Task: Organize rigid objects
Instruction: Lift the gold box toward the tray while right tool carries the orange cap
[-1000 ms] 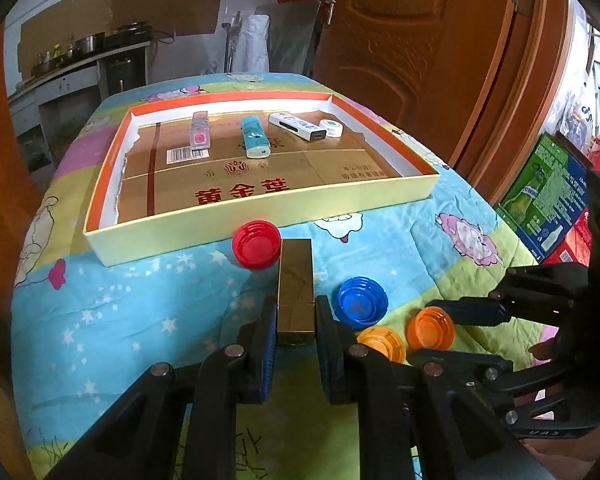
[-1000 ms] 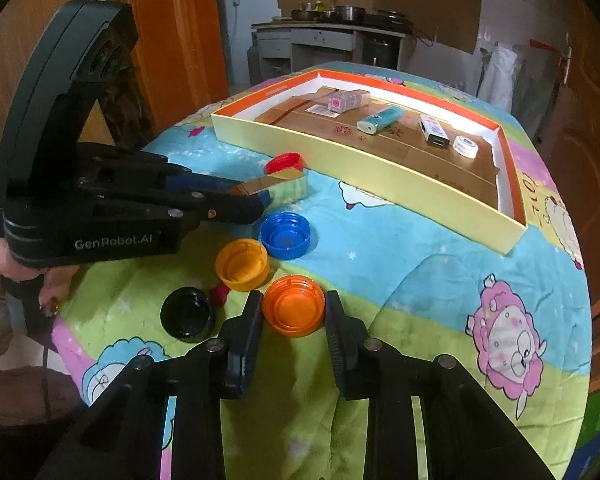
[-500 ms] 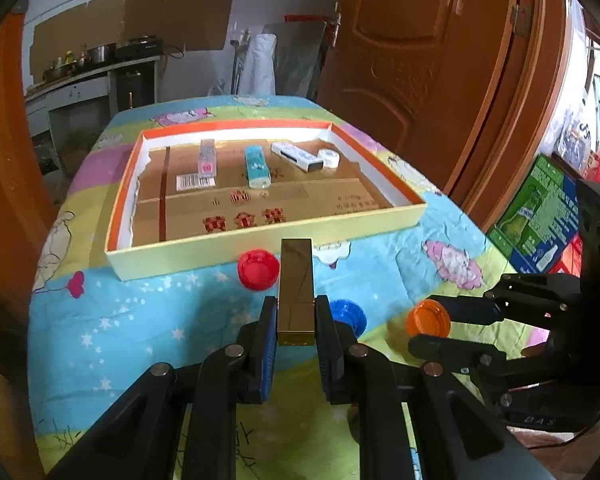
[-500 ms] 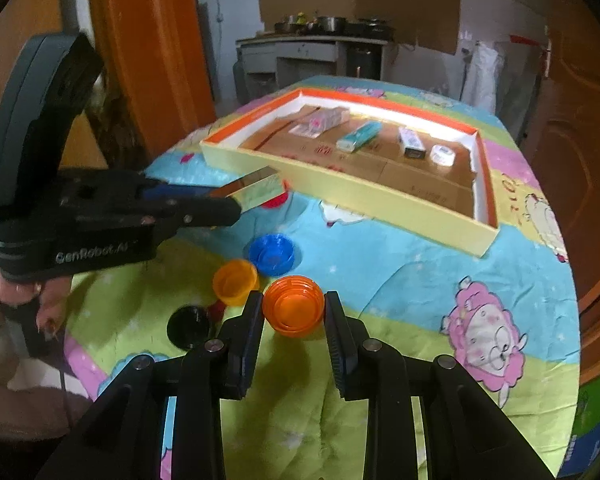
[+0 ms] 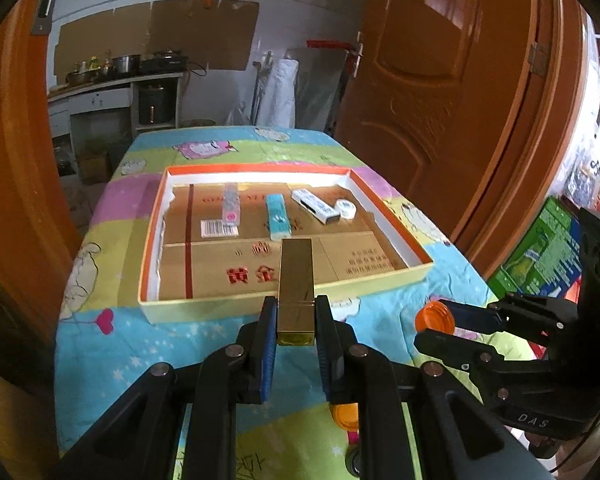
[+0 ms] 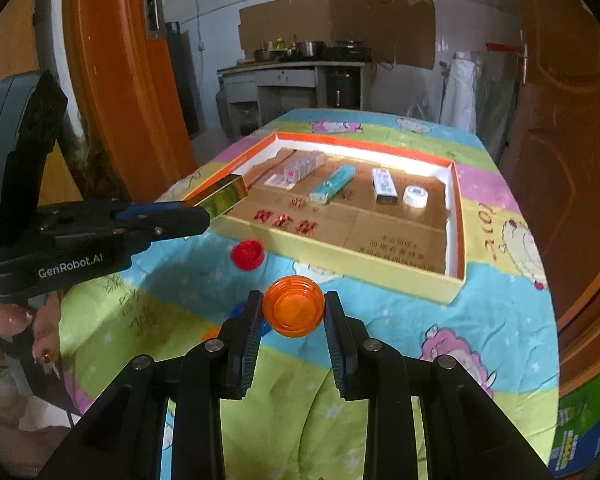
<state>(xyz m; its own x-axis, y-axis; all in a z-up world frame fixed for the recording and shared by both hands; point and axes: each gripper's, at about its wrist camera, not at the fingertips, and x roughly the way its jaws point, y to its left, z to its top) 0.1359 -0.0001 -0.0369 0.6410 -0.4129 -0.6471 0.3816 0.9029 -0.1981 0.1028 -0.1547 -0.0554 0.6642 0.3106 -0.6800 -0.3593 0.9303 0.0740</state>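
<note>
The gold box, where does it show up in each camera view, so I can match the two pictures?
Left wrist: gold box bottom centre, clamped in the left gripper.
Right wrist: gold box at left, over the tray's near corner.
Shared landmark: the orange-rimmed tray.

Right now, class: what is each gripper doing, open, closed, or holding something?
Left gripper: closed on the gold box, held clear of the table.
Right gripper: closed on the orange cap, held clear of the table.
</note>
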